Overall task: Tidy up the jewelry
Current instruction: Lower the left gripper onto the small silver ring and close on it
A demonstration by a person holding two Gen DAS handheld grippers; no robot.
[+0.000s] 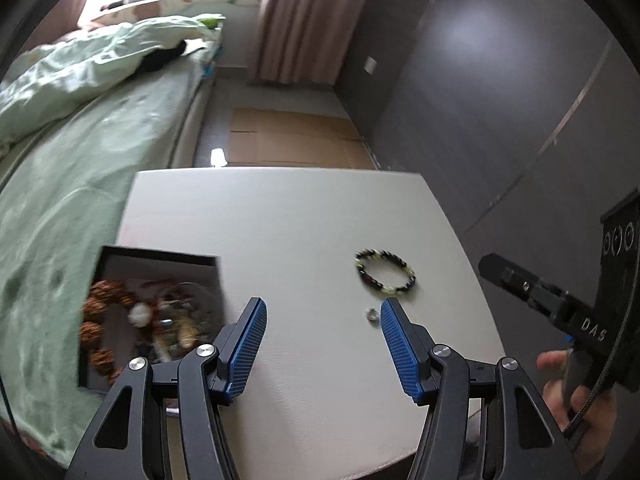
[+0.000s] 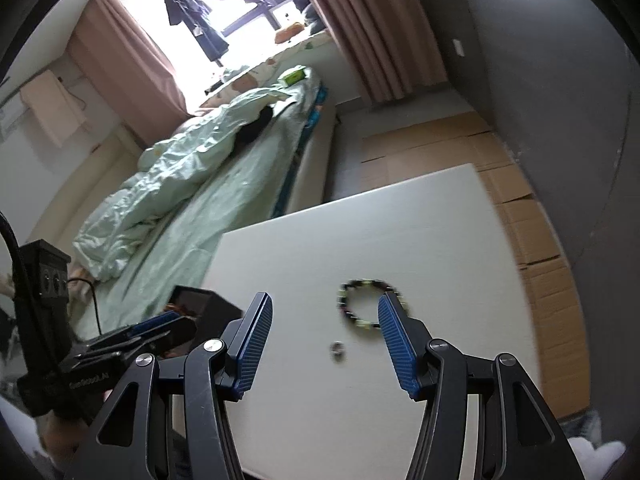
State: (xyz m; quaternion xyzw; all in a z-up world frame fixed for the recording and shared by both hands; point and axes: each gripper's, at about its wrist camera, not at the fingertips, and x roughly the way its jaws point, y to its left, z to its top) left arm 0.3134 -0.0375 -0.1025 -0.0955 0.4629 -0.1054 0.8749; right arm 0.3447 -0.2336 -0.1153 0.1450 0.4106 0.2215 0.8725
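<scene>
Both tongs, left (image 1: 323, 314) and right (image 2: 325, 310), are held spread and empty; beaded bracelet (image 1: 385, 271) judged light, floppy, best pinched across its strand.

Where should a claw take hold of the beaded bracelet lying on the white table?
Probably from above, pinching one arc of the bracelet across the beads. It lies flat as an open loop on the table, so one finger can drop inside the ring and one outside. The right claw, open and nearest, seems best placed.

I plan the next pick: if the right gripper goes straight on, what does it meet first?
Probably the small ring on the white table, lying between the open right gripper fingers; the beaded bracelet lies farther on. Depth is unclear.
</scene>
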